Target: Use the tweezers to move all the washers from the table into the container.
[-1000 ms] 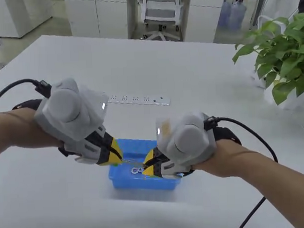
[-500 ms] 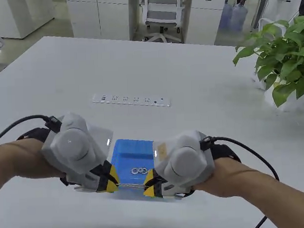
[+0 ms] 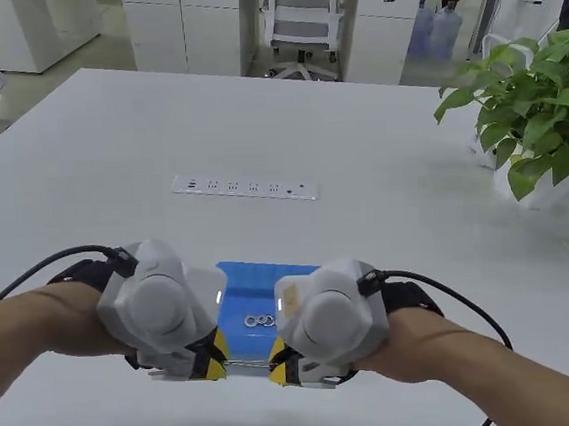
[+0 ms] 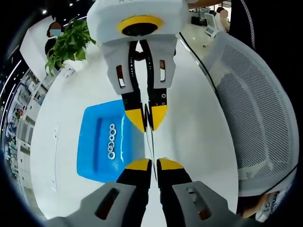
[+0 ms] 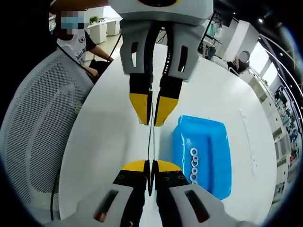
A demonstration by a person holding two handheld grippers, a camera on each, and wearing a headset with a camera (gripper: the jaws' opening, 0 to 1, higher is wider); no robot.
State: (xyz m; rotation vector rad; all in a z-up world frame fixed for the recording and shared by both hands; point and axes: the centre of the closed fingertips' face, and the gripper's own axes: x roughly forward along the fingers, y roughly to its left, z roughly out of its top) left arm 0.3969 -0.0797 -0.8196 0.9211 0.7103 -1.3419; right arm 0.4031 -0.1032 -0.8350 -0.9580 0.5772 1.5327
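In the lower middle of the head view, the washers (image 3: 260, 319) are lying in a row inside the blue container (image 3: 259, 273), so the job is looking almost finished. The left gripper (image 3: 213, 351) and right gripper (image 3: 278, 358) are each clamping one end of the thin tweezers (image 4: 152, 142), which are probably pressed together, just beside the container.

table (image 3: 377, 172): plain white, soft grey shading
container (image 3: 268, 269): bright blue, no pattern
washers (image 3: 260, 319): pale silver rings, one row against the blue
tweezers (image 5: 151, 137): thin dark grey line
left gripper (image 4: 152, 164): light grey shell, black jaws tipped yellow
right gripper (image 5: 151, 164): same light grey, black and yellow
power strip (image 3: 244, 187): white, small dark sockets
plant (image 3: 533, 101), table's far right edge: green leaves
chair (image 5: 42, 127): white mesh, fine dotted weave
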